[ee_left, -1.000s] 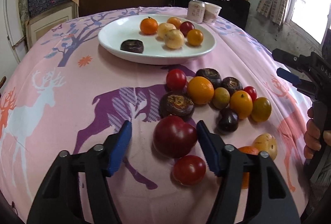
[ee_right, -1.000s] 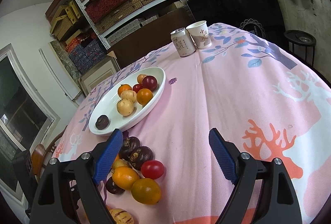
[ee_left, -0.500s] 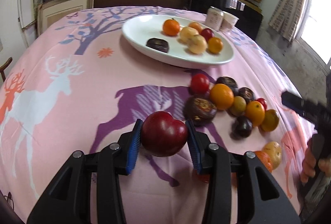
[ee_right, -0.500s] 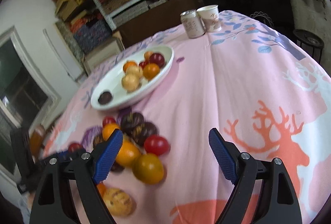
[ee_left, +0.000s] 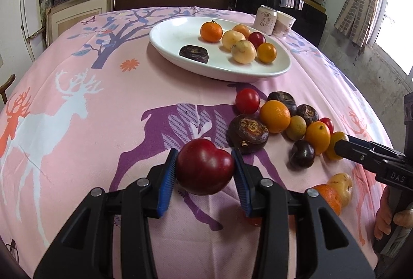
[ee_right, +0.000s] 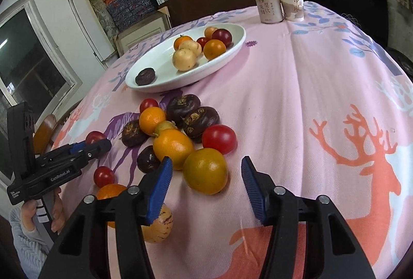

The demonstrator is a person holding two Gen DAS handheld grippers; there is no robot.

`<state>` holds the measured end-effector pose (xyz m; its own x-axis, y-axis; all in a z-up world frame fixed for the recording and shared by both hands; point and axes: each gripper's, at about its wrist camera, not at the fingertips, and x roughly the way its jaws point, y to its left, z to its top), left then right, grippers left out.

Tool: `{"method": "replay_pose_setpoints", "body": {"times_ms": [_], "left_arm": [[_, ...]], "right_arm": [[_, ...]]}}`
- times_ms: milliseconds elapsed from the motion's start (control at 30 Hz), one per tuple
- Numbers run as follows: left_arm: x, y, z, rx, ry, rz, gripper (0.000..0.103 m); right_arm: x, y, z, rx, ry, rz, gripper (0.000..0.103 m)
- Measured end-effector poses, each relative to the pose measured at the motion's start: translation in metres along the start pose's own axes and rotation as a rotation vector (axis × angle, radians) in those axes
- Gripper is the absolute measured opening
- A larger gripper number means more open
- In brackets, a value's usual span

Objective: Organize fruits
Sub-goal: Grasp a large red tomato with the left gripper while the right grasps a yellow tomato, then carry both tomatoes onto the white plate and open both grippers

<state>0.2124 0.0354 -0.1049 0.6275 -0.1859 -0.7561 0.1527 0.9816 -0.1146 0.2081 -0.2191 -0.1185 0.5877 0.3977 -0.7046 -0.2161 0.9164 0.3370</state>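
A matt pink printed cloth covers the tabletop beneath a glossy white ceramic platter. The plum gleams smooth and waxy between ribbed blue pads on the matt black plastic left tool; the water chestnuts look rough and dull.

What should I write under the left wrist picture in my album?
Left gripper holds a dark red fruit above the pink tablecloth, white plate beyond.
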Motion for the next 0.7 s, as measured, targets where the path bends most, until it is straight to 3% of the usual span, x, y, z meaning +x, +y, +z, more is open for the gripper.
{"method": "replay_pose_setpoints", "body": {"times_ms": [167, 700], "left_arm": [[0.003, 0.000, -0.001, -0.001, 0.013, 0.002, 0.041], [-0.005, 0.003, 0.003, -0.018, -0.033, -0.004, 0.041]], "right_arm": [[0.006, 0.001, -0.001, -0.003, 0.038, 0.017, 0.037], [-0.008, -0.003, 0.000, 0.023, -0.022, 0.053, 0.037]]}}
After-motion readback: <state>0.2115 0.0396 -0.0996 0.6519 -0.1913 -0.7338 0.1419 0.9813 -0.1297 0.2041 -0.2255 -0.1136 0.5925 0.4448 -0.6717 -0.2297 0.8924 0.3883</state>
